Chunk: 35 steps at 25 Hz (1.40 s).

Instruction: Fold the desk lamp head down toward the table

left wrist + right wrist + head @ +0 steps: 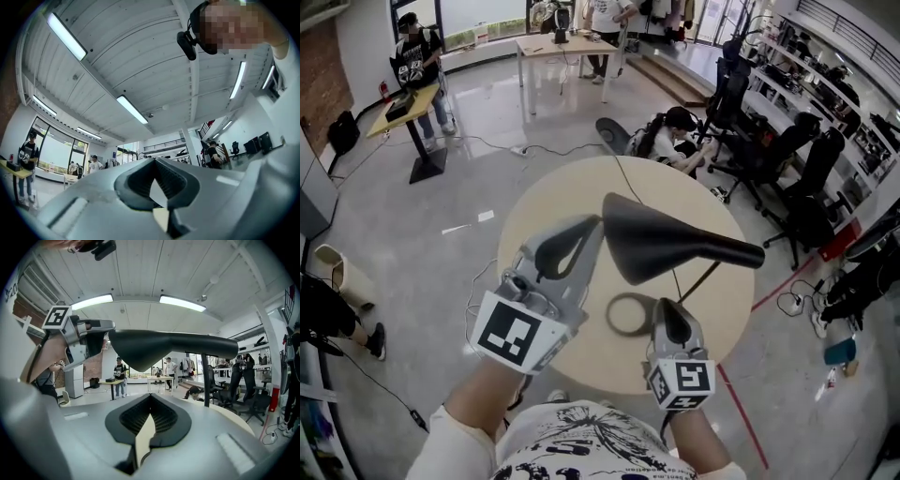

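A black desk lamp stands on the round wooden table (pixel 534 220). Its long head (pixel 661 244) lies about level above the ring-shaped base (pixel 630 314), and a thin arm (pixel 698 279) slants down from it. My left gripper (pixel 593 225) is raised and shut, its tips against the head's left end. Its own view looks up at the ceiling past shut jaws (pixel 153 160) that hold nothing. My right gripper (pixel 667 307) is low beside the base, shut and empty. In the right gripper view (pixel 150 395) the lamp head (pixel 173 345) hangs overhead with the left gripper (pixel 96 336) at its end.
The lamp's cable (pixel 623 178) runs over the table's far edge. A person (pixel 670 136) crouches on the floor just beyond it. Black office chairs (pixel 787 159) crowd the right side. More people stand at desks (pixel 567 42) farther back.
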Each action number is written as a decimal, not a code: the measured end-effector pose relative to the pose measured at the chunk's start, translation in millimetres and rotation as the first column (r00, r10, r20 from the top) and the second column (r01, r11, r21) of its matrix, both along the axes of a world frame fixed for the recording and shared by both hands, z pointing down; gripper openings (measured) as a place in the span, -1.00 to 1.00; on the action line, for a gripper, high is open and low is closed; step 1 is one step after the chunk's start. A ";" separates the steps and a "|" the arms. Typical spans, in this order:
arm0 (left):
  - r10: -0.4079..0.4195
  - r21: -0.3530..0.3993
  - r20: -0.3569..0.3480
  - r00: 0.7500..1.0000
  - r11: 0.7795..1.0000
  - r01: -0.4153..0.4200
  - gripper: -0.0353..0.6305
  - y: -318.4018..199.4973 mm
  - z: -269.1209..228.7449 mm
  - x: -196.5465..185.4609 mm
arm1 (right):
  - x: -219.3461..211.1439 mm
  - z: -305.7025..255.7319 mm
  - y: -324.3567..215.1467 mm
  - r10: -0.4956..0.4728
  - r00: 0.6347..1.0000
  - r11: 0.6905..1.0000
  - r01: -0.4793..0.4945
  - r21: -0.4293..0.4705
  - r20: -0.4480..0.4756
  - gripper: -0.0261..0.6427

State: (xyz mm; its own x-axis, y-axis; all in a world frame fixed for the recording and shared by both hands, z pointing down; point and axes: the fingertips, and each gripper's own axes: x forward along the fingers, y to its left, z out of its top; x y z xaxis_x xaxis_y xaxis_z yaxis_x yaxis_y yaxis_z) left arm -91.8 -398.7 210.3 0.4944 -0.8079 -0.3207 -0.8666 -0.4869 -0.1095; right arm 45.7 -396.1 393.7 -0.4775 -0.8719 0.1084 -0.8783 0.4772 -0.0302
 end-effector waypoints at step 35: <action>0.084 -0.300 -0.037 0.996 0.950 -0.091 -0.88 -22.2 123.7 22.7 | 28.3 33.3 20.6 0.131 0.991 0.988 -0.133 -0.083 -0.039 -0.89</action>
